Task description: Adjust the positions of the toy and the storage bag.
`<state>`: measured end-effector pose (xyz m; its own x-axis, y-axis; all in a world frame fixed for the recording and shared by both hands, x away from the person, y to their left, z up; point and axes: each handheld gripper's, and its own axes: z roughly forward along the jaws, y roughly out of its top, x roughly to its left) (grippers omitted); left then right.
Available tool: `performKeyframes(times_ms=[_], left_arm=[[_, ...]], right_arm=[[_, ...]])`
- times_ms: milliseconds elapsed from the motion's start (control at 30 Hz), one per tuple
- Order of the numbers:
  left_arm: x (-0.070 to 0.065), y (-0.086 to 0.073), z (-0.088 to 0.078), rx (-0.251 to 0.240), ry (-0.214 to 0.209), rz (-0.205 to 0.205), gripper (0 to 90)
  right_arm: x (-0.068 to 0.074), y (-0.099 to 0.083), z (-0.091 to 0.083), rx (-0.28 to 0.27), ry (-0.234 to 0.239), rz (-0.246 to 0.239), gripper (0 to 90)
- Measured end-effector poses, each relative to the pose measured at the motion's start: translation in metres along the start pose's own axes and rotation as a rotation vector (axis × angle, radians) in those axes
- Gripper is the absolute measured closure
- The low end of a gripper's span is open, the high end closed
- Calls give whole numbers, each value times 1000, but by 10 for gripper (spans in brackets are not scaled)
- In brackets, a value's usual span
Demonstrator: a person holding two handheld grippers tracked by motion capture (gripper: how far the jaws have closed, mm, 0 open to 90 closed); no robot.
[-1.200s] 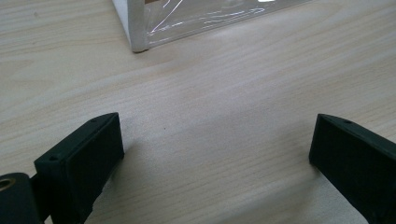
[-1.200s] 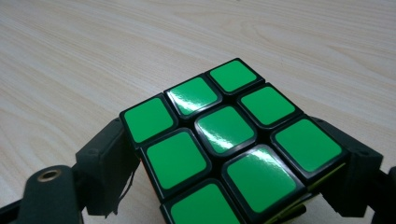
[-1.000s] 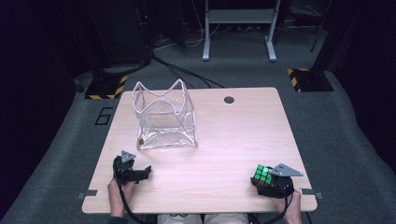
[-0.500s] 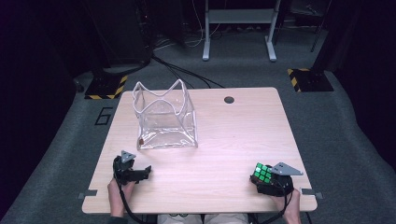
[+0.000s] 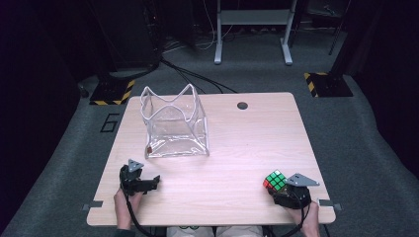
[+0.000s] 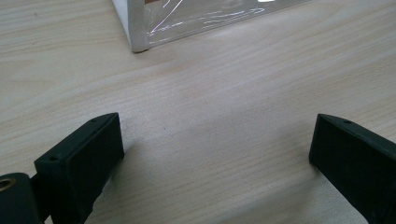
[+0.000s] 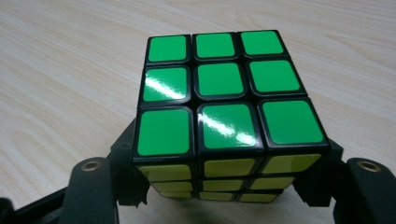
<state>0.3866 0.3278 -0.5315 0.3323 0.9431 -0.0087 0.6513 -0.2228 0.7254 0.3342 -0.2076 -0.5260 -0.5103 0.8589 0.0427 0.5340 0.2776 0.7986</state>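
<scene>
Rubik's cube (image 7: 219, 116), green face up, is squarely pinched between the just-closing jaws of the right gripper (image 5: 282, 190); the left gripper (image 6: 219, 154) is spread wide over bare table (image 5: 237, 148).

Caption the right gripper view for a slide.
Right gripper closing around a green-topped puzzle cube on the wooden table.

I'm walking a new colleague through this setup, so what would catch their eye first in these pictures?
The Rubik's cube stands out first, green face up, at the table's near right corner between the jaws of the right gripper, which have just been closing on it. Next comes the clear plastic bag, standing open on the far left part. The left gripper rests near the front edge, its jaws wide apart.
</scene>
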Motion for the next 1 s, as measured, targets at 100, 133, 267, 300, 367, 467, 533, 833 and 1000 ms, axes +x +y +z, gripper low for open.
performKeyframes(times_ms=[100,133,267,300,367,467,533,833,1000], left_arm=[[0,0,0,0,0,1,28],[0,0,0,0,0,1,28],[0,0,0,0,0,1,28],[0,0,0,0,0,0,28],[0,0,0,0,0,1,28],[0,0,0,0,0,0,28],[0,0,0,0,0,0,28],[0,0,0,0,0,1,28],[0,0,0,0,0,1,28]], right_arm=[[1,1,1,-2,-8,-1,329],[1,1,1,-1,-10,-1,330],[4,3,2,0,-16,-16,331],[5,4,2,-1,-14,-21,332],[6,7,1,-10,-11,-28,332],[10,14,-2,-23,-3,-34,332],[12,19,-3,-29,-3,-38,332],[24,40,-6,-53,29,-83,332],[31,49,-5,-63,45,-108,332]])
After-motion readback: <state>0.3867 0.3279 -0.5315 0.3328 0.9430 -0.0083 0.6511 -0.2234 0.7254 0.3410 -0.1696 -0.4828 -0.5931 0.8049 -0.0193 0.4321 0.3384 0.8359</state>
